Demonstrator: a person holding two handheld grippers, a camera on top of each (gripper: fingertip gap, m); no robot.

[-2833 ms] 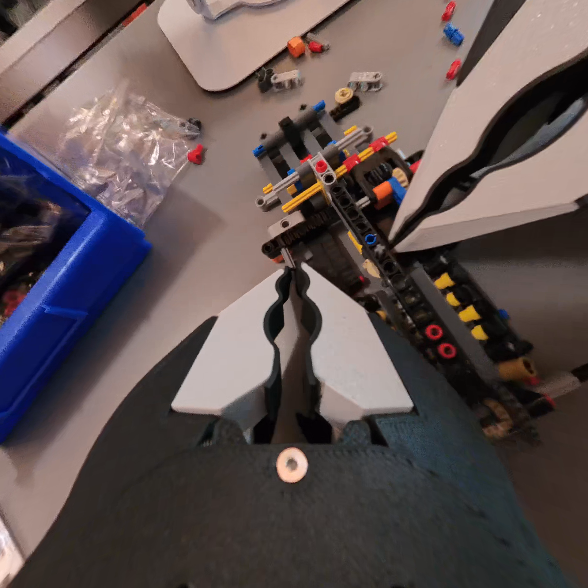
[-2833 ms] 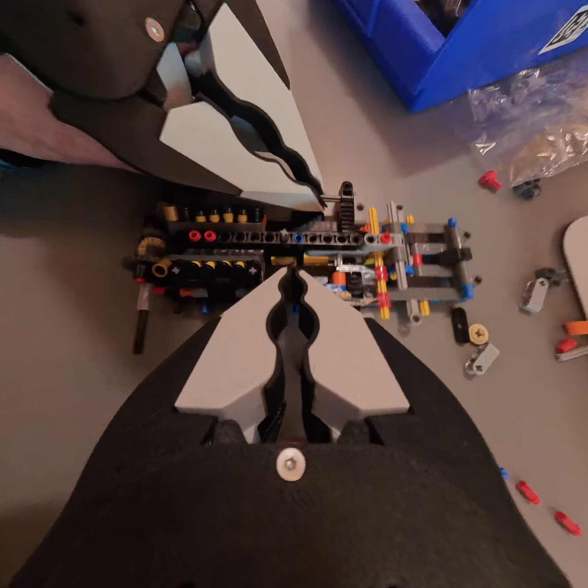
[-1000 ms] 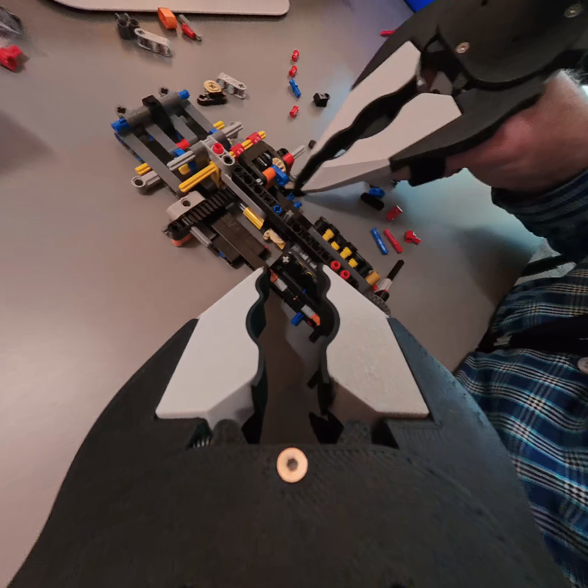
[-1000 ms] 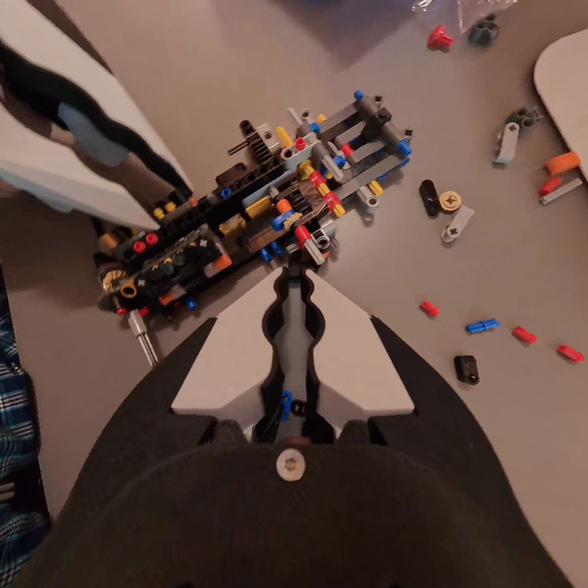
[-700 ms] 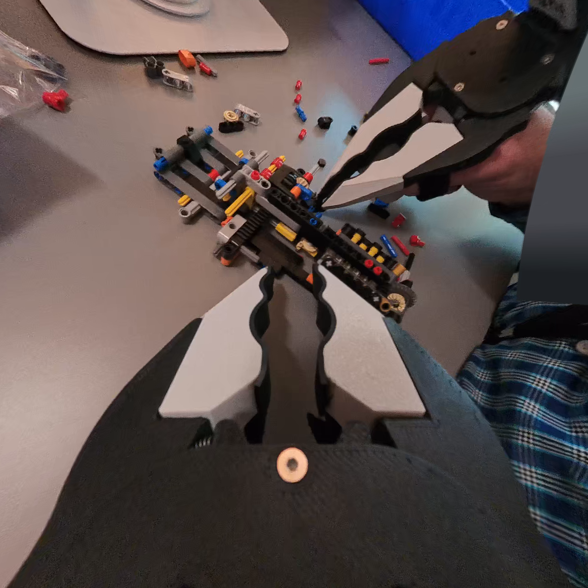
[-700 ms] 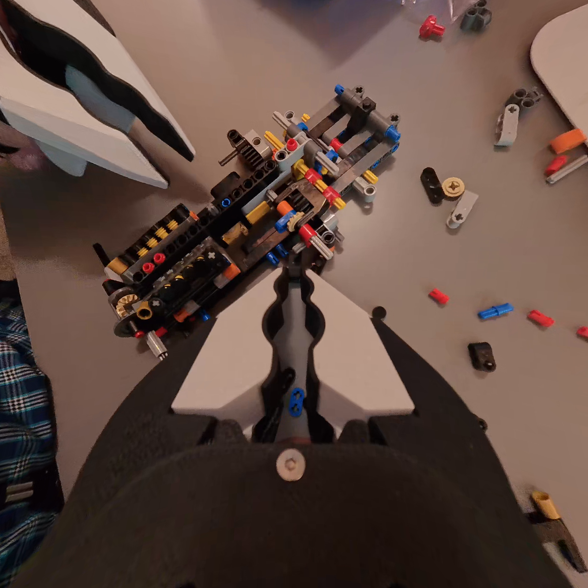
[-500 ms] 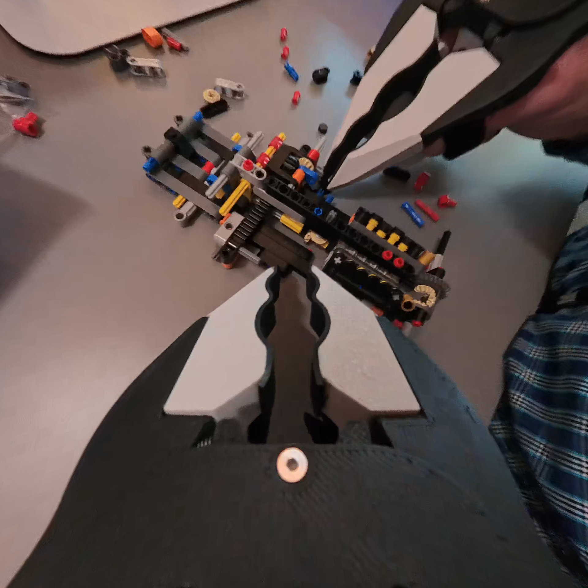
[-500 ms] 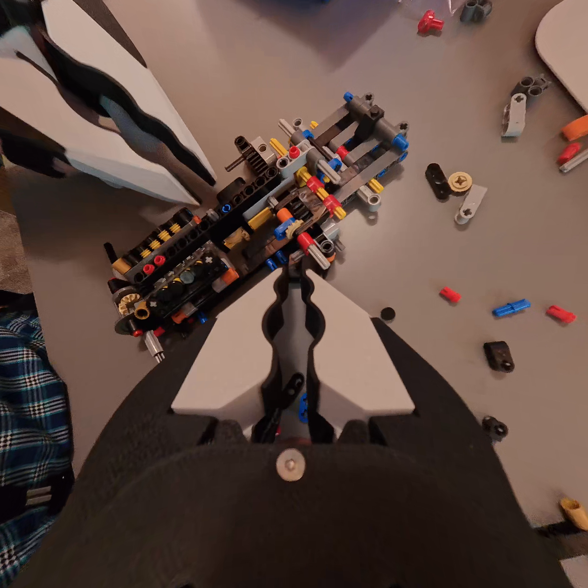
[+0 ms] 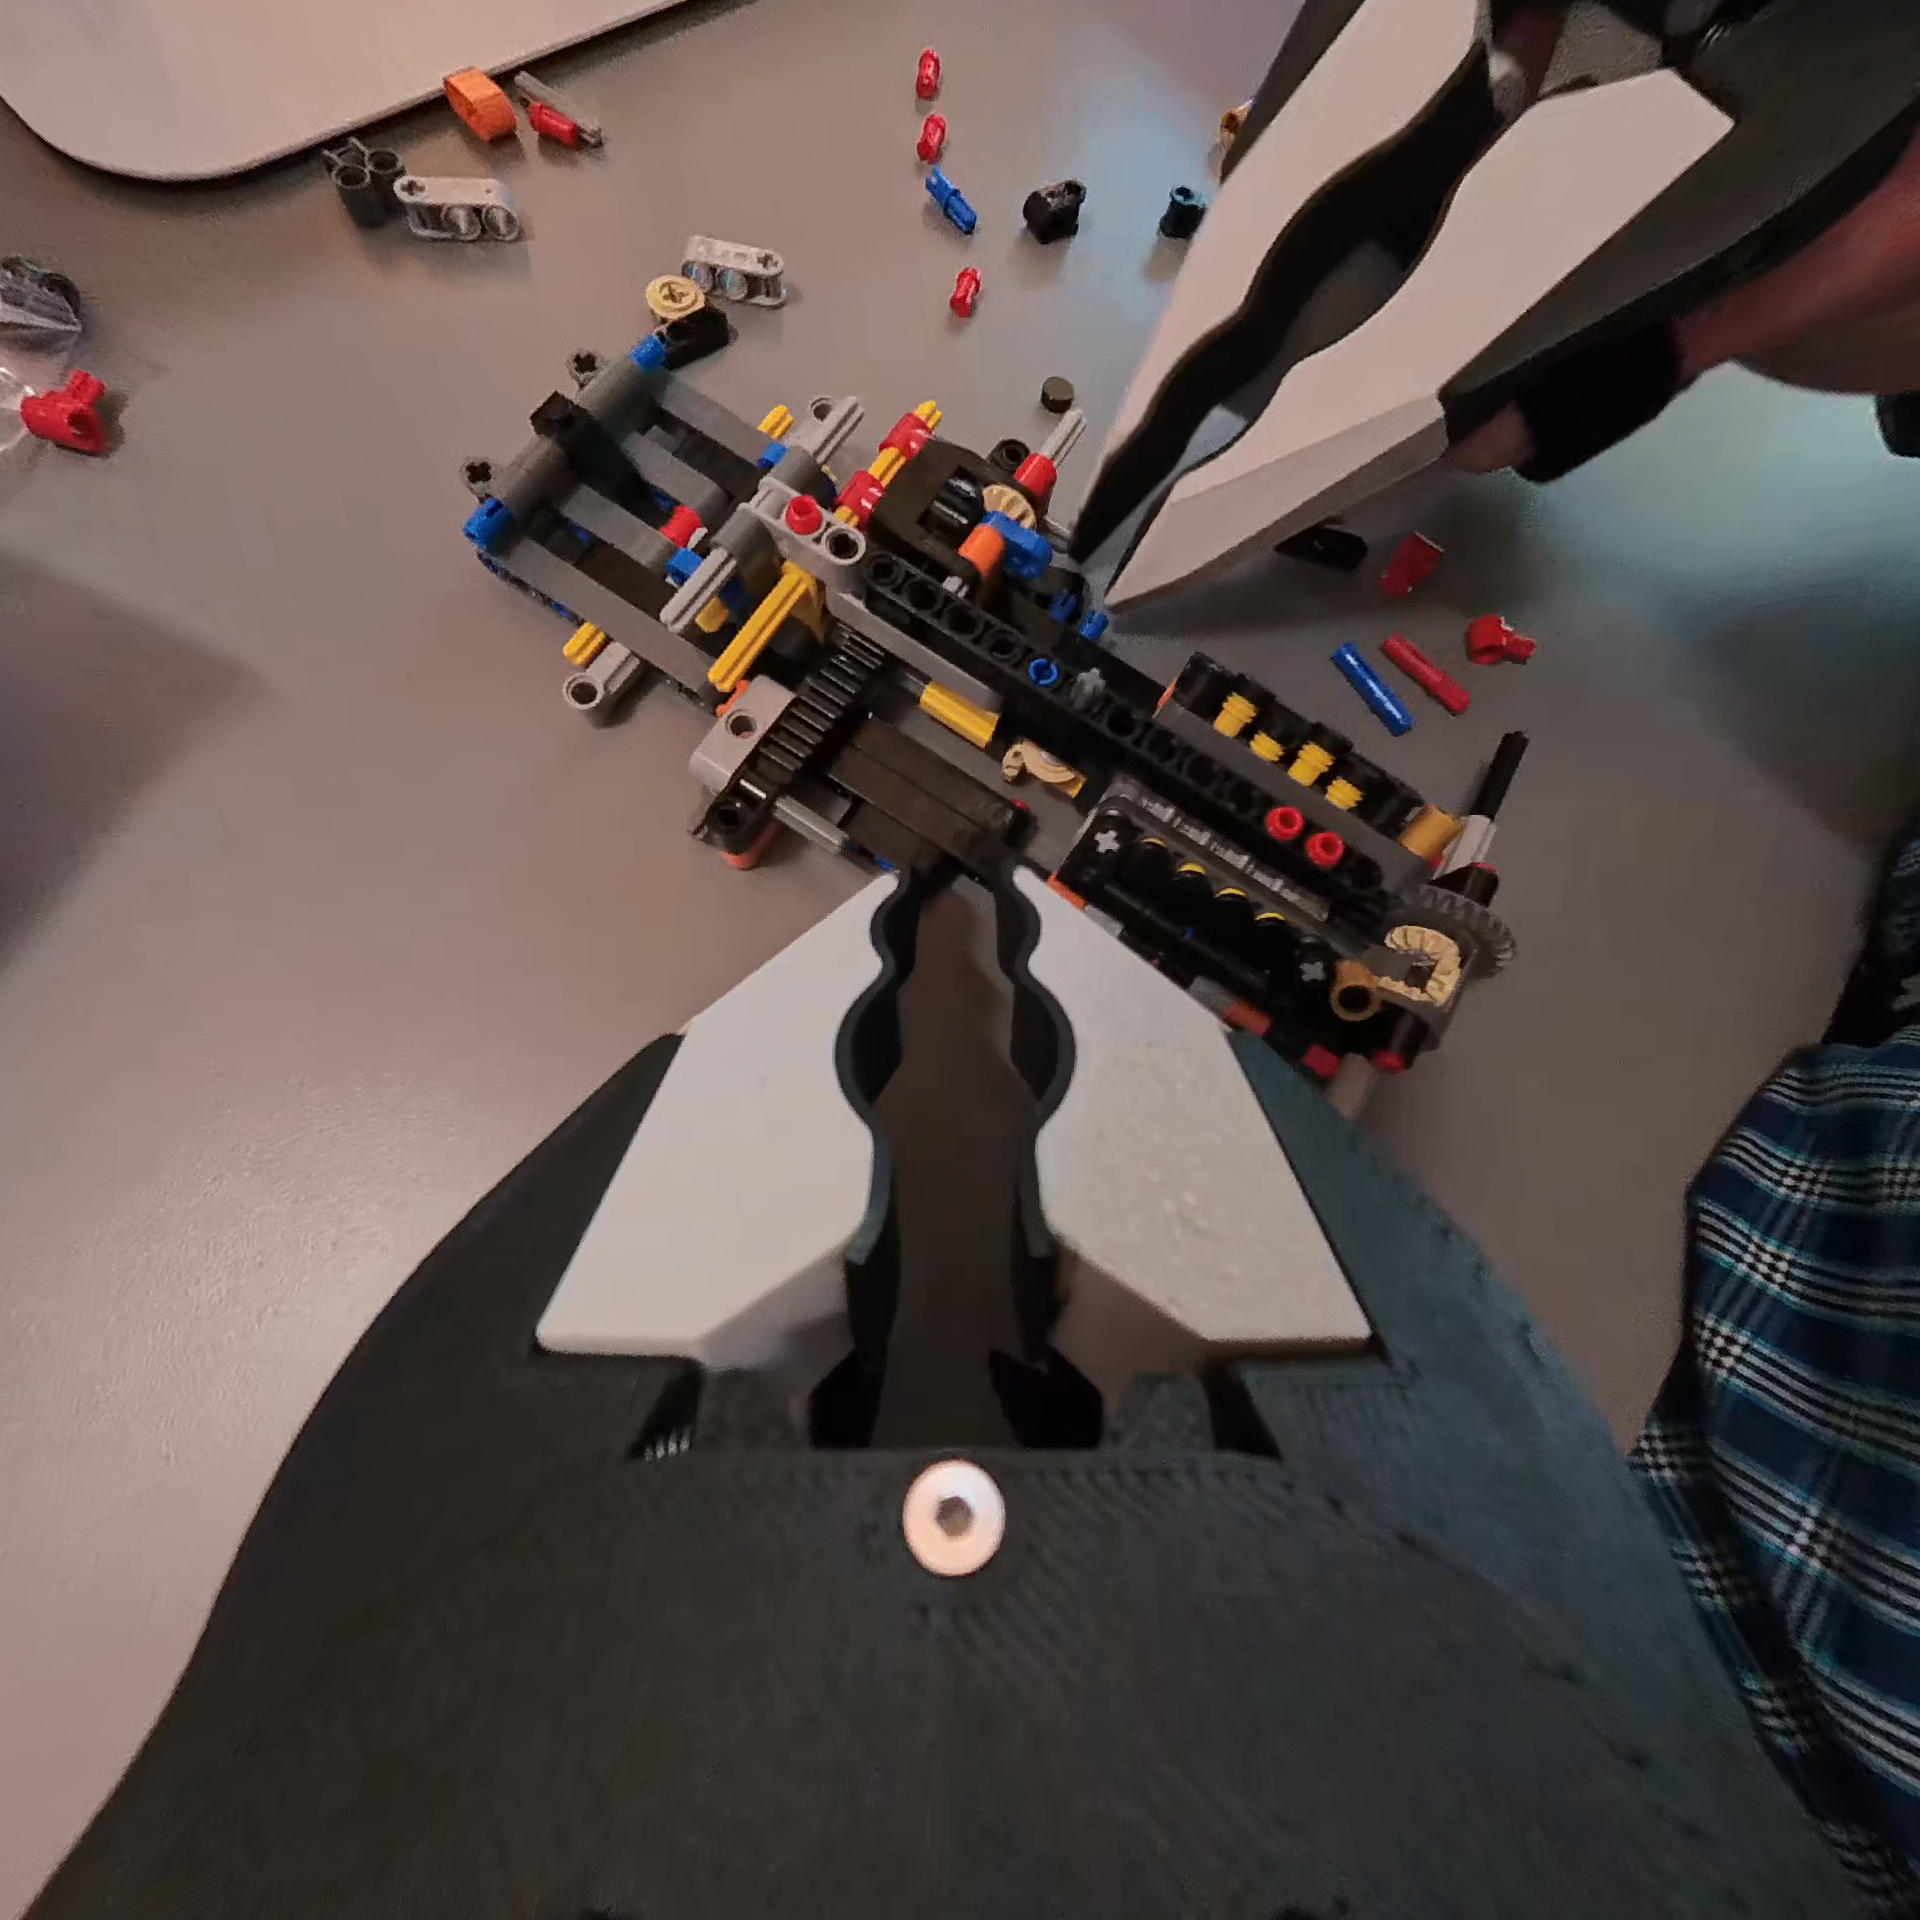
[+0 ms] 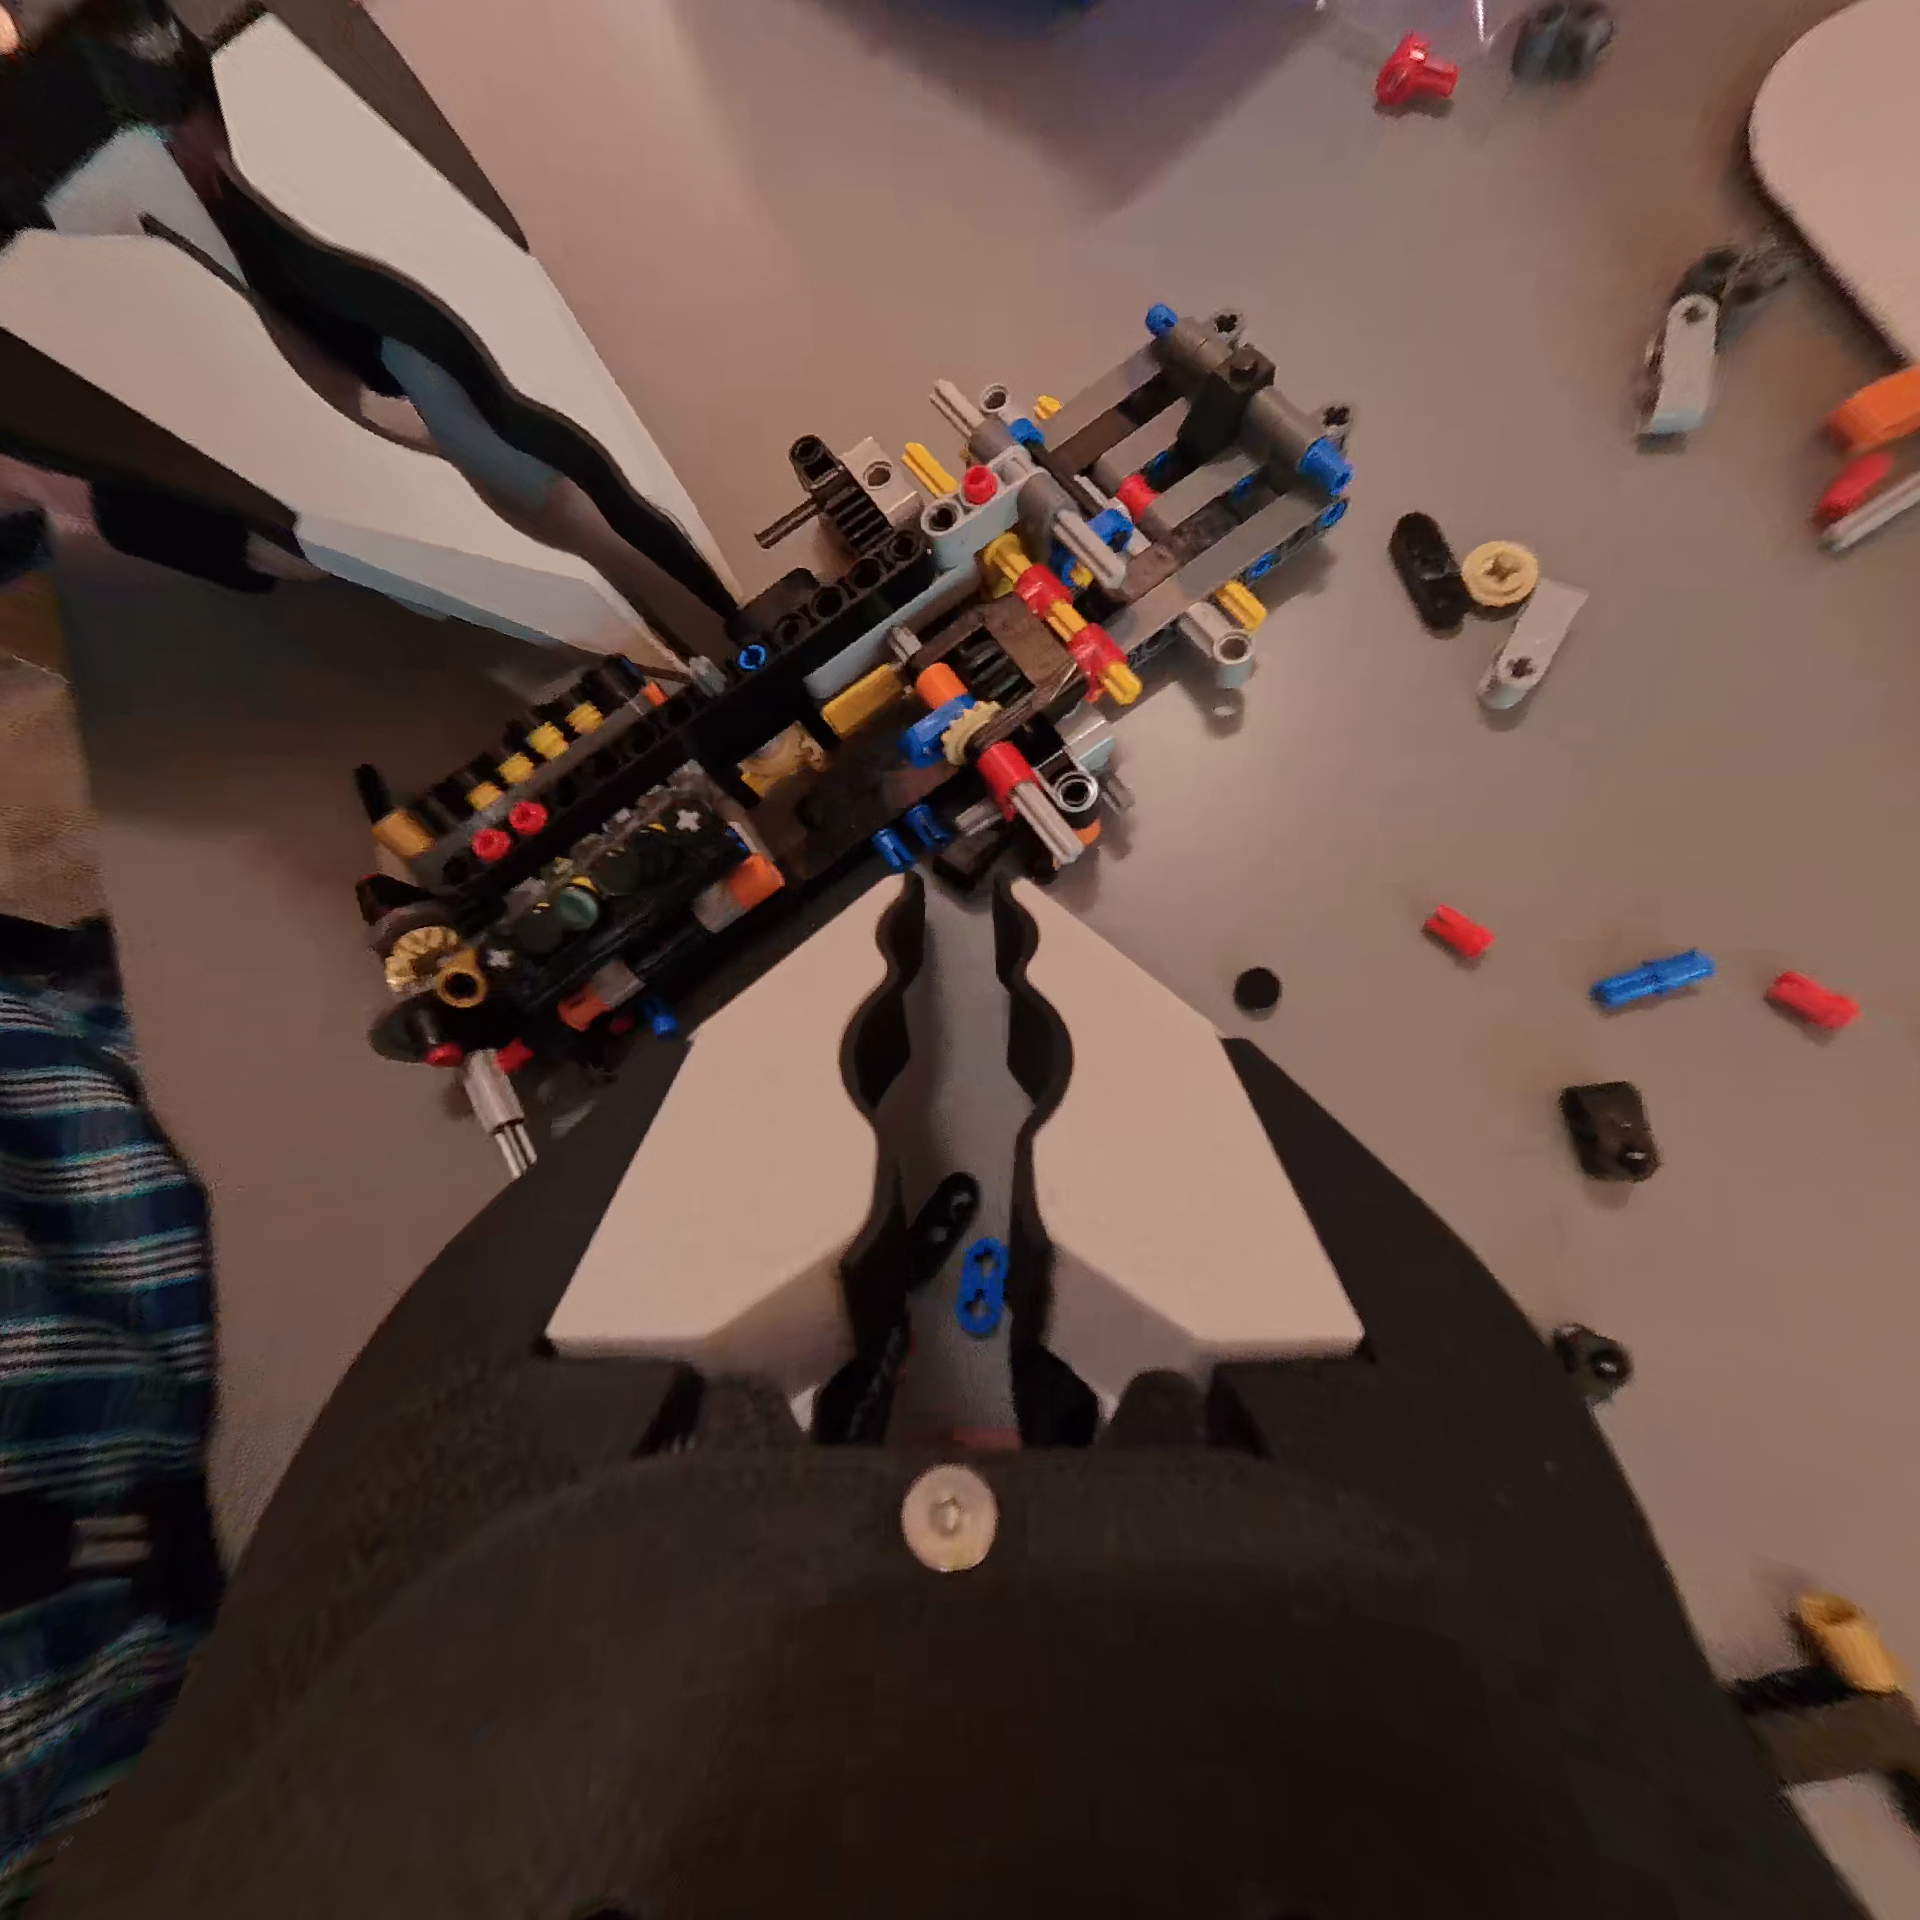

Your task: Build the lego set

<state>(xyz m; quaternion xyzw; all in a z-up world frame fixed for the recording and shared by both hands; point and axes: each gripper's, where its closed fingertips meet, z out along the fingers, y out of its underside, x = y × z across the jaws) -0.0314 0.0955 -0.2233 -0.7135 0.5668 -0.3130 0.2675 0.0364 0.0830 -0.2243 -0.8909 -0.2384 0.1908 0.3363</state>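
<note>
The long lego model [image 9: 966, 623] of black, grey, yellow, red and blue parts lies slantwise on the grey table. My left gripper [image 9: 954, 883] is at its near long side, jaws narrowed onto a black beam edge. It also shows in the right wrist view [image 10: 707, 634]. My right gripper [image 10: 956, 883] stands at the opposite side [image 10: 831, 613] of the model, jaws a narrow gap apart, tips against a black part beside a grey axle with a red bush. It enters the left wrist view [image 9: 1093, 571] from the upper right.
Loose red pins [image 9: 964, 291], a blue pin [image 10: 1652, 977], a black connector [image 10: 1605, 1127] and grey liftarms [image 9: 732, 272] lie around the model. A blue piece [image 10: 982, 1286] lies under my right gripper. A grey pad [image 9: 260, 73] is at the far left. A plaid sleeve [image 9: 1808, 1351] is at right. Across from one pair of fingers to the other is roughly 8 cm. From my right tips it is roughly 7 cm to the blue piece [image 10: 982, 1286]; from my left, 12 cm.
My left gripper let go of the model's end, moved to its long side and narrowed its jaws there. My right gripper stayed at the same spot and parted slightly.
</note>
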